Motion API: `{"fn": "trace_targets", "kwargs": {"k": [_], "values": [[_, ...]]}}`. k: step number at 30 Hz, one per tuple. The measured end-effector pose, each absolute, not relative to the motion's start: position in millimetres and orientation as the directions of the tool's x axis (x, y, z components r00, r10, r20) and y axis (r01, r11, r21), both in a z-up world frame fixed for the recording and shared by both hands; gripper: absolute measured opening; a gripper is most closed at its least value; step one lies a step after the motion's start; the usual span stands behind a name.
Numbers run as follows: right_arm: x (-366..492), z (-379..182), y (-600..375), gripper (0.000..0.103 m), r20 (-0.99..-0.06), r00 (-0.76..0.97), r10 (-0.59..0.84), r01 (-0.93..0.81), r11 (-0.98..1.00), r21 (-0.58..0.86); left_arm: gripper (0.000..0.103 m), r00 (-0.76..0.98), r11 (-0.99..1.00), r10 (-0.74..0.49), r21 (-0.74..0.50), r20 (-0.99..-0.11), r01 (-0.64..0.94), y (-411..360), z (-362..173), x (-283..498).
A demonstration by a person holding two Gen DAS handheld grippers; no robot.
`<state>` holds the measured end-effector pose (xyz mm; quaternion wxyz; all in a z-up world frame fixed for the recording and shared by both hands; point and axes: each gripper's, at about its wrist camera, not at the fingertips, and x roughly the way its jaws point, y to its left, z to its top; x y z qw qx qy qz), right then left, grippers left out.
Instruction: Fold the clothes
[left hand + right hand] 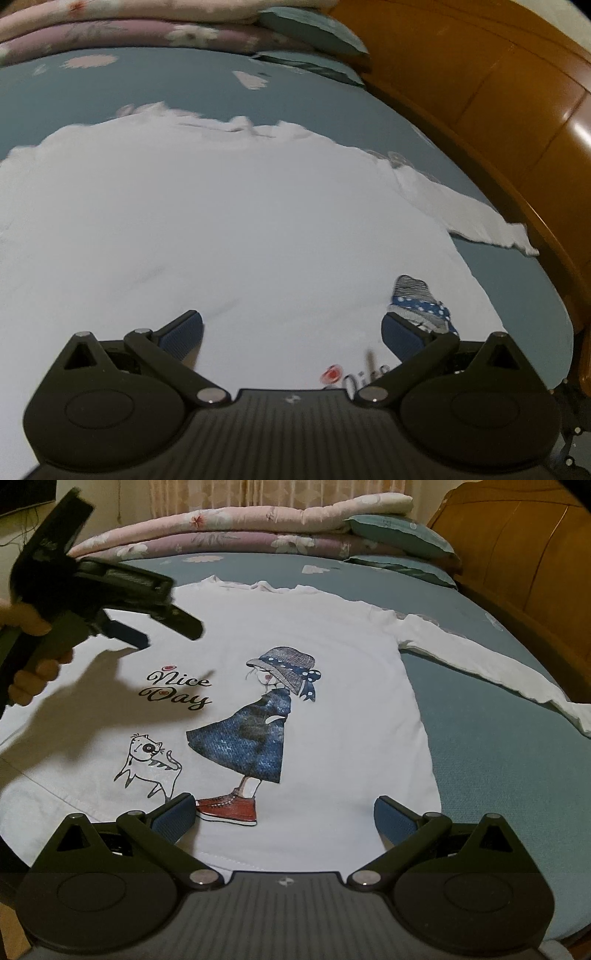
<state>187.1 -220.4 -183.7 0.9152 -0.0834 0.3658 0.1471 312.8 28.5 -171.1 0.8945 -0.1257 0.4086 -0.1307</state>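
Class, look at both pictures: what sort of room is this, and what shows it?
Most likely a bedroom: a white shirt lies on a bed sheet, beside a wooden headboard, with folded quilts and pillows.

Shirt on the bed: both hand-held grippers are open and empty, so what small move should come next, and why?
Probably take the right hand-held gripper to the outstretched sleeve and grasp it, to fold it inward. The shirt lies flat, print up, on the bed; that sleeve sticks out sideways, and the left hand-held gripper hovers open over the body.
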Motion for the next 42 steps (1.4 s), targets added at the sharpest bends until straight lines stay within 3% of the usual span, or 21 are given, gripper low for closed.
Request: {"fn": "trace_targets", "kwargs": {"k": [4, 11, 19, 27, 32, 42], "values": [[187.1, -184.6, -219.9, 0.103, -0.690, 0.695, 0.205, -0.326, 0.944, -0.048, 0.102, 0.638, 0.923, -0.343, -0.372, -0.690, 0.093, 47.8, -157.9, 298.8], [192.5, -181.5, -217.8, 0.103, -0.719, 0.669, 0.189, -0.321, 0.946, -0.050, 0.102, 0.726, 0.894, -0.354, -0.441, -0.589, 0.078, 109.5, -110.9, 273.7], [202.2, -168.1, -210.4, 0.103, -0.791, 0.584, 0.183, -0.342, 0.939, -0.035, 0.099, 0.790, 0.873, -0.203, -0.472, -0.578, -0.121, 241.4, -96.9, 242.5], [207.3, -133.7, -174.8, 0.103, -0.761, 0.542, 0.356, -0.420, 0.899, 0.122, 0.098, 0.807, 0.752, -0.067, -0.561, -0.587, -0.346, 373.2, -132.3, 213.9], [219.1, -130.1, -140.6, 0.103, -0.742, 0.475, 0.473, -0.459, 0.853, 0.249, 0.098, 0.803, 0.708, -0.045, -0.587, -0.594, -0.394, 414.0, -152.2, 219.2], [231.9, -152.1, -90.9, 0.103, -0.800, 0.399, 0.448, -0.483, 0.844, 0.233, 0.095, 0.796, 0.643, -0.035, -0.623, -0.604, -0.445, 451.0, -188.5, 193.0]]}}
